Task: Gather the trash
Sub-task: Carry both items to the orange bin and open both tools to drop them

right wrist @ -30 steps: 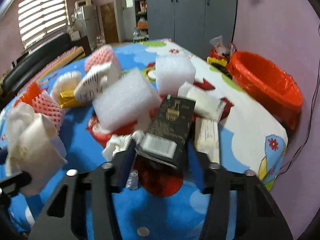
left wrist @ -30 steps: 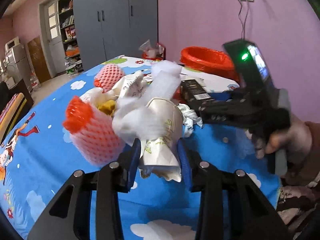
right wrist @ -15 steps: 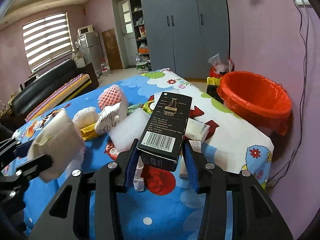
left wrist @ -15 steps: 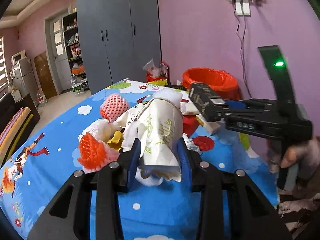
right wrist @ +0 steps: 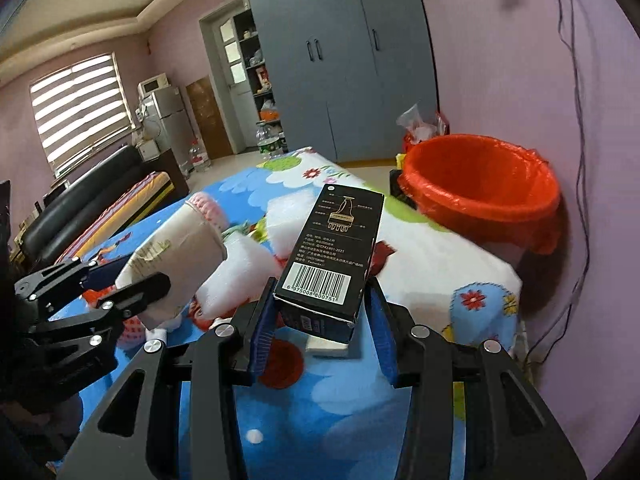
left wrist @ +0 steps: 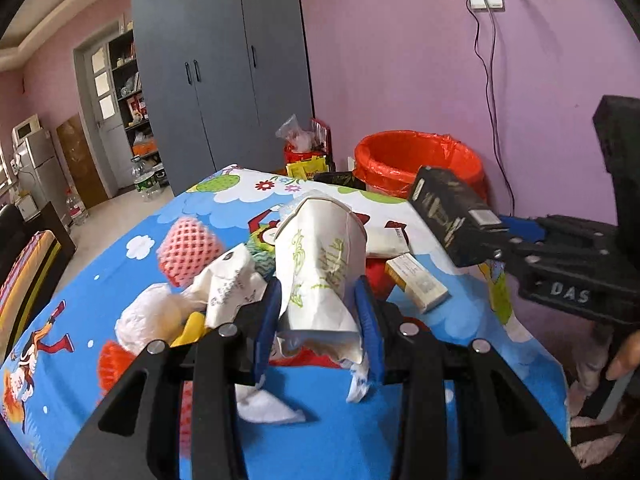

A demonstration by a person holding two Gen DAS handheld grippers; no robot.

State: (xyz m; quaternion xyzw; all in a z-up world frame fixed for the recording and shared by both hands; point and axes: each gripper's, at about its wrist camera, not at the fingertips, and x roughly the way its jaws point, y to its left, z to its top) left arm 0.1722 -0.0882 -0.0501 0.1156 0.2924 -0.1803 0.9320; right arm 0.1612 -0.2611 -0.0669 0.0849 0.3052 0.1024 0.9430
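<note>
Two hand-held grippers carry trash above a cluttered surface toward a red-lined bin.

The left hand-held gripper (left wrist: 318, 316) is closed on a crumpled paper cup (left wrist: 320, 264); the right hand-held gripper (right wrist: 320, 320) is closed on a black box (right wrist: 334, 256), both raised over the blue cartoon-print surface (left wrist: 120, 280). To do this well, keep each grip firm and carry each item fully over the rim before letting go. The bin (right wrist: 480, 188), just past the surface's far corner, shows nothing visible inside its red liner.

Grippers: two (left wrist: 318, 312) (right wrist: 320, 320)
Paper cups: one (left wrist: 320, 256)
Black boxes: two (right wrist: 332, 256) (left wrist: 340, 179)
Red bins: one (right wrist: 480, 188)
Pink foam nets: one (left wrist: 186, 248)
</note>
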